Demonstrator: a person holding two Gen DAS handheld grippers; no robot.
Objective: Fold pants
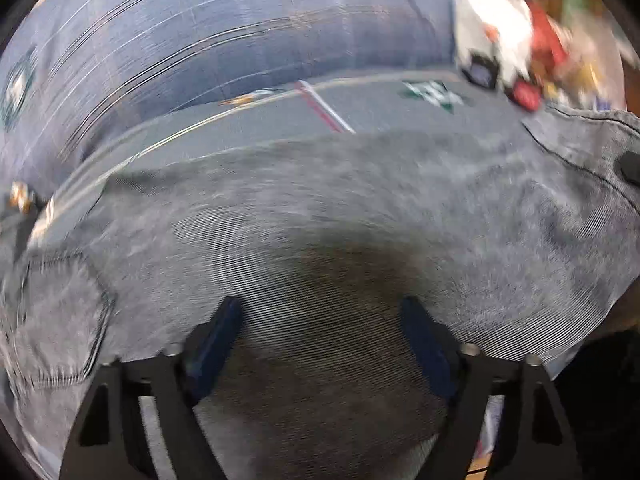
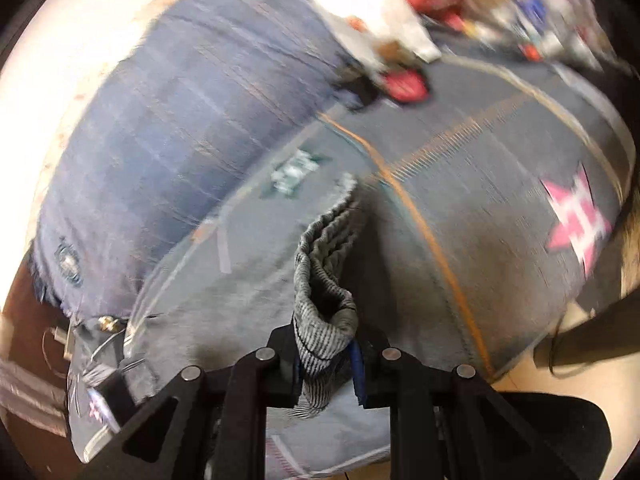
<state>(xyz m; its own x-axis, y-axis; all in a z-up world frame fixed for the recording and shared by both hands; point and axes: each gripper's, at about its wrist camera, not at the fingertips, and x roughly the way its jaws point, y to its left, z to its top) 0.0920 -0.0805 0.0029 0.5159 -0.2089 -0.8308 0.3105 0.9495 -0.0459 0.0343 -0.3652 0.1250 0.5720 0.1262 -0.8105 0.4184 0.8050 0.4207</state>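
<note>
One pair of grey pants; left gripper jaws apart, right gripper jaws clamped on its hem.

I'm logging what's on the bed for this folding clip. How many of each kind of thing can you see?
Pants: 1
Hand-held grippers: 2, left hand-held gripper, right hand-held gripper
Blankets: 2, plaid blanket, patterned blanket
Total: 5
The blurred clutter beyond is uncountable.
</note>
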